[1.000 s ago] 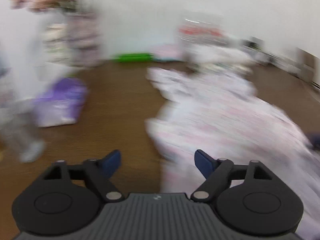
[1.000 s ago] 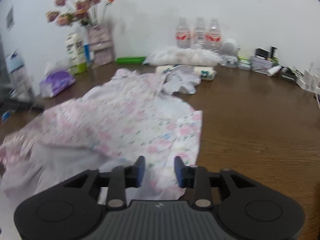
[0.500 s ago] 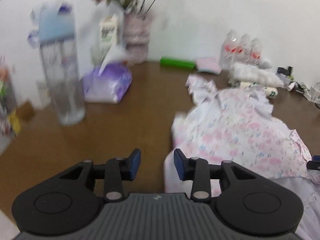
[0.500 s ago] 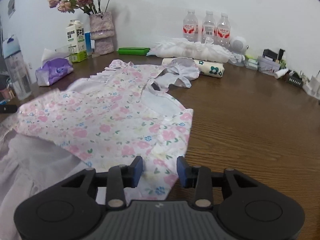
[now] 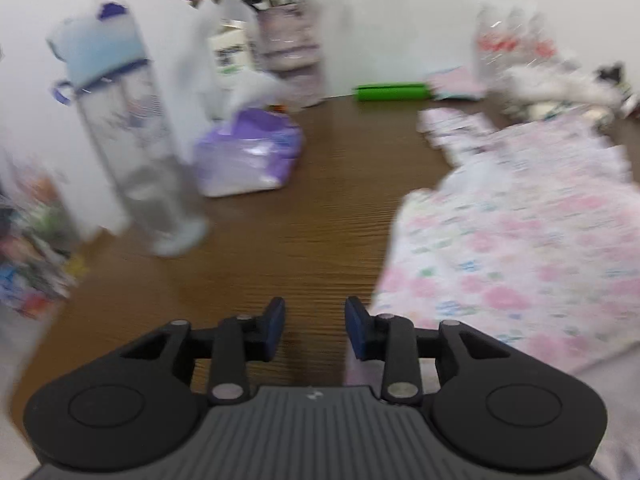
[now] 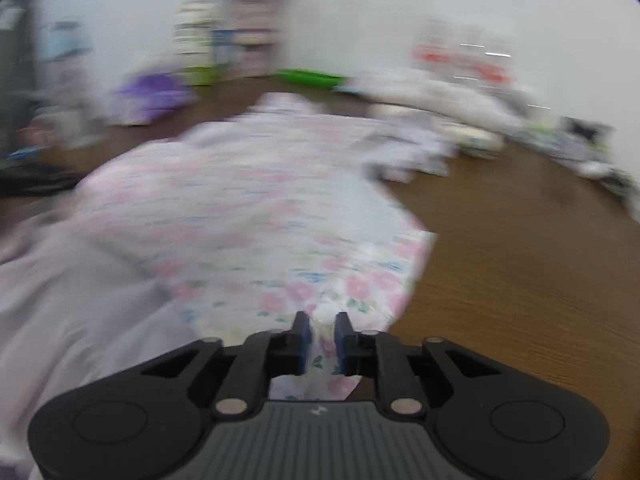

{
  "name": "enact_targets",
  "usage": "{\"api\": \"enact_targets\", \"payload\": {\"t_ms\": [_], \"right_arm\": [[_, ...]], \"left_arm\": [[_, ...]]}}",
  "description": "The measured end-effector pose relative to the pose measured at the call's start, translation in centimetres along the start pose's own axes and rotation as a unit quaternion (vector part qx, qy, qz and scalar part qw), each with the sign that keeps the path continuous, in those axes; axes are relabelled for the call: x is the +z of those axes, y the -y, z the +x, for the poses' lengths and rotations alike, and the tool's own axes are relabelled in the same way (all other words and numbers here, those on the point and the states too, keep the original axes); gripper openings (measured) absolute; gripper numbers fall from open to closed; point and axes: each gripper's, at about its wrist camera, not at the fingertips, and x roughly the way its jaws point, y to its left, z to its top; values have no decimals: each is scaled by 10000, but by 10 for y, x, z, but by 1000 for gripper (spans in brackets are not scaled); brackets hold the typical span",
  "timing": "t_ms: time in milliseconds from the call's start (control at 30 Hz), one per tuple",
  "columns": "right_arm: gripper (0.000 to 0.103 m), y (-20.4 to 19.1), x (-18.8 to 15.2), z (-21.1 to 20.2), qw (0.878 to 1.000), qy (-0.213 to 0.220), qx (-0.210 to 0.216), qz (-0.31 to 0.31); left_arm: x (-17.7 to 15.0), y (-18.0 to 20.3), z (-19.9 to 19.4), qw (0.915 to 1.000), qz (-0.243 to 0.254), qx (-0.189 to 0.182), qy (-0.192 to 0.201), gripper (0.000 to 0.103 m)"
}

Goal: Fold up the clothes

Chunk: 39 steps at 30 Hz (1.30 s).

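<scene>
Blur smears everything at the back; right gripper pinches the floral garment hem, left gripper gapes empty beside its edge.

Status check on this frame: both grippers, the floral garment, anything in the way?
Left gripper open, empty, over bare table beside floral garment. Right gripper nearly shut, floral hem between its fingers. Water bottle and tissue pack stand clear on the left.
</scene>
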Motion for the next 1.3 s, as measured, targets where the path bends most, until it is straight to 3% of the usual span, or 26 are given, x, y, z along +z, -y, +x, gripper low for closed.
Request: {"api": "enact_targets", "payload": {"t_ms": [67,100,167,200,267,333,433,567,600,667,700,833,967,1033,1167,1200,1300], "right_arm": [[22,3,12,-11,9981,201,576,15],[28,7,21,-16,9976,349,595,30],[42,20,43,-16,9979,605,190,-98],[50,30,55,-4,9983,568,-41,-141],[50,50,77,20,9973,488,-500,-224],[50,68,95,50,9980,208,-584,-137],[50,96,114,88,9984,102,-237,495],[50,121,126,120,9907,270,-66,1330],[44,124,126,124,9891,356,-78,1425],[6,120,130,135,9917,303,-279,1219],[0,114,130,142,9930,222,-450,1071],[0,102,115,136,9941,104,-950,515],[0,104,90,112,9865,52,-1591,382],[0,107,70,91,9813,-3,-1829,602],[0,70,21,47,9777,19,-2034,514],[5,58,12,36,9794,-17,-1962,483],[13,41,7,-4,9937,54,-952,584]], "left_arm": [[5,-10,-4,9991,-113,401,58,34],[7,-15,-11,9985,-212,495,102,35],[10,-18,-42,9993,-299,102,211,41],[12,-20,-57,9990,-342,-94,265,50],[9,-11,-82,9961,-305,-758,332,60],[-3,15,-95,9894,102,-1433,196,61],[-23,44,-96,9885,316,-1471,-172,61],[-38,49,-89,9944,235,-982,-301,64],[-41,50,-87,9954,220,-876,-310,65],[-44,46,-84,9963,223,-808,-186,66],[-43,41,-82,9956,189,-894,-221,66],[-34,20,-59,9920,87,-1254,-151,65],[-5,4,-14,9888,448,-1424,-54,65],[16,0,14,9875,600,-1458,-71,65],[52,8,55,9863,861,-1409,1,60],[57,5,57,9869,900,-1337,16,60],[74,-2,64,9885,1019,-1119,59,61]]}}
